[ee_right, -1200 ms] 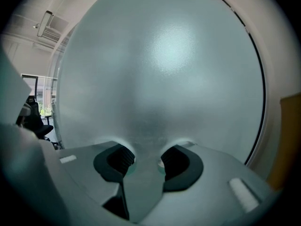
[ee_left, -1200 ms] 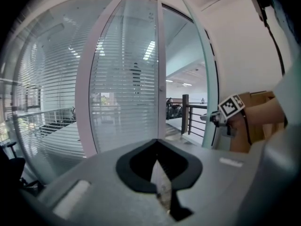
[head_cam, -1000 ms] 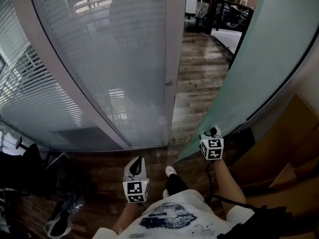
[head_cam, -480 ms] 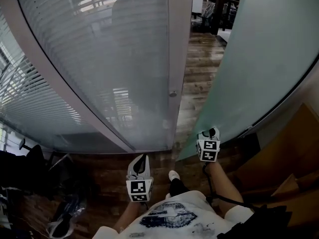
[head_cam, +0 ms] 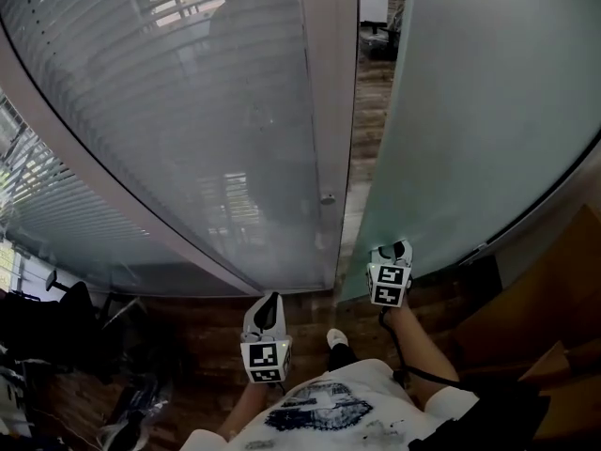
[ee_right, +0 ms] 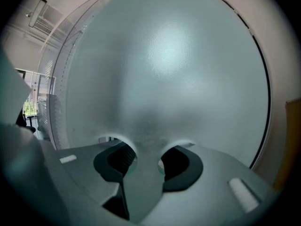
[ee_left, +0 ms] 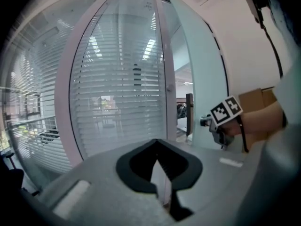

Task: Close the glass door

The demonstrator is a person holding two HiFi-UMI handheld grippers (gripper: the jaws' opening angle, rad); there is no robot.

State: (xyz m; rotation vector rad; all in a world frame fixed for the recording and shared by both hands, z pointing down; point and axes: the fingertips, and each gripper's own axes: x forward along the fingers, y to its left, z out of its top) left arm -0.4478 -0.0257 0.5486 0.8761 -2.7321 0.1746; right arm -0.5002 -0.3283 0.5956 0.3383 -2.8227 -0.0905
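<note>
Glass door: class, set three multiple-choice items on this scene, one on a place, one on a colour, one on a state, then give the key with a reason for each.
1. Where is the right gripper?
A. at the slatted blinds
B. at the frosted glass door
C. on the cardboard box

2. What colour is the floor seen past the door's edge?
A. white
B. dark brown
C. green

3. How does the door stand?
A. wide open
B. fully shut
C. ajar, with a narrow gap beside the door frame

Key:
1. B, since frosted glass fills the right gripper view.
2. B, since brown wood planks show in the gap.
3. C, since a thin strip of floor separates the door from the frame.
</note>
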